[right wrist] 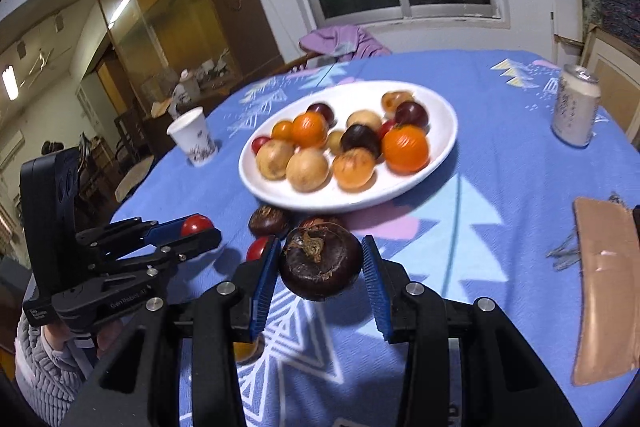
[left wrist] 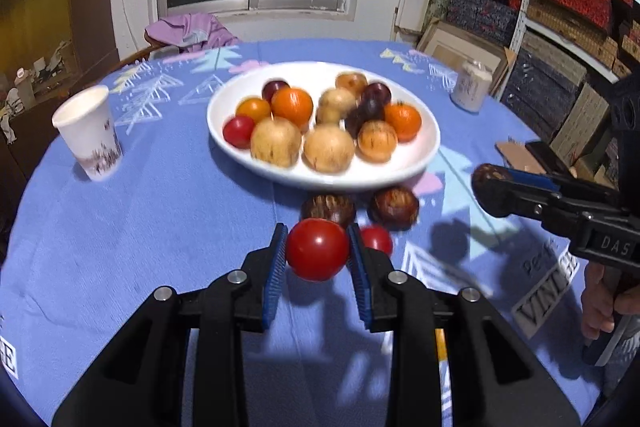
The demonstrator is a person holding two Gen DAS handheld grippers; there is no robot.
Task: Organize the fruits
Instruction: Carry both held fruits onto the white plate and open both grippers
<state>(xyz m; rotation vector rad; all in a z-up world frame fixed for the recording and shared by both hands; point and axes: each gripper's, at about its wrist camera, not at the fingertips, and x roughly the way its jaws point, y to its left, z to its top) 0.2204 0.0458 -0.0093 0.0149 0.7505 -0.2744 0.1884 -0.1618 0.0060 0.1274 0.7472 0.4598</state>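
A cherry tomato (left wrist: pixel 317 249) is clamped in the left gripper (left wrist: pixel 318 259) and a dark mangosteen (right wrist: pixel 321 264) in the right gripper (right wrist: pixel 320 267), both just before the white plate (left wrist: pixel 416 163). Each should be lowered onto bare plate (not dropped), then released.

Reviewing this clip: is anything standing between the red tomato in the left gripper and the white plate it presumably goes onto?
Partly. Two dark brown fruits lie on the cloth between the red tomato in the left gripper and the white plate. They sit low, so carrying it over them looks clear. The plate is crowded; its far side is barer.
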